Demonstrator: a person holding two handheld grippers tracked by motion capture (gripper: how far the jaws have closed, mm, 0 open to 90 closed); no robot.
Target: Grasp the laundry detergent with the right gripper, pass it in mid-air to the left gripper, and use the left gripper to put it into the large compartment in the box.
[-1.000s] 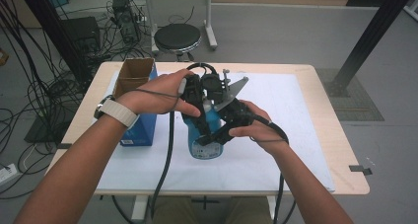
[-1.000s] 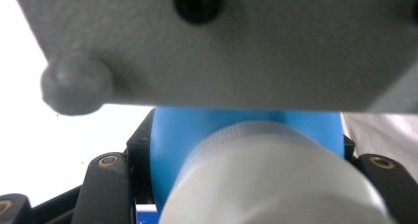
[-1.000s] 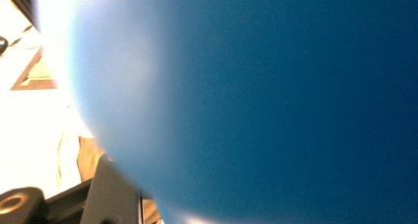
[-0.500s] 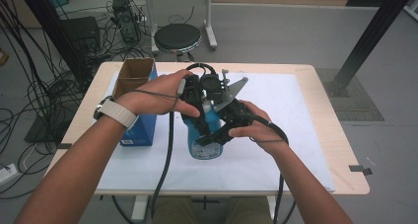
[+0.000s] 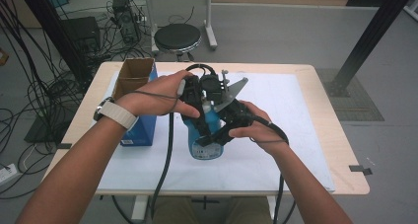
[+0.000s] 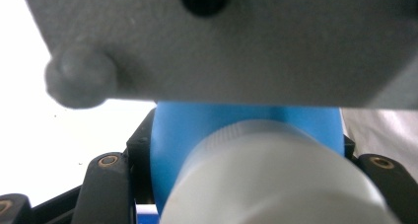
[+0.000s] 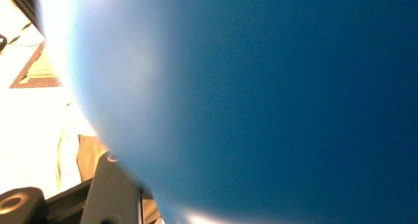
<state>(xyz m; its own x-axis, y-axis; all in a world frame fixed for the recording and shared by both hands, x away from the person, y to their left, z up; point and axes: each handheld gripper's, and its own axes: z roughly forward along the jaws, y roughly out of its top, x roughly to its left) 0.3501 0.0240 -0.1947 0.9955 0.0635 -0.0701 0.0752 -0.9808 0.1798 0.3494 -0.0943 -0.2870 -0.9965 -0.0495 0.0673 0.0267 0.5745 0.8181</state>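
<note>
A blue bottle (image 5: 206, 149) with a white label stands on the white sheet (image 5: 276, 135) at the middle of the table. My left gripper (image 5: 196, 108) comes in from the left at the bottle's top. In the left gripper view its fingers (image 6: 109, 183) are shut on the white ribbed cap (image 6: 276, 179), with the blue bottle (image 6: 222, 120) beyond. My right gripper (image 5: 226, 129) is shut on the bottle's body from the right, and the blue bottle (image 7: 271, 100) presses close in the right gripper view. A grey plate (image 5: 232, 92) rides on the right gripper.
An open carton (image 5: 135, 100), blue with brown flaps, stands at the table's left, just beyond my left wrist. A black cable (image 5: 166, 160) hangs off the front edge. A round stool (image 5: 177, 36) and tangled cables sit on the floor beyond the table.
</note>
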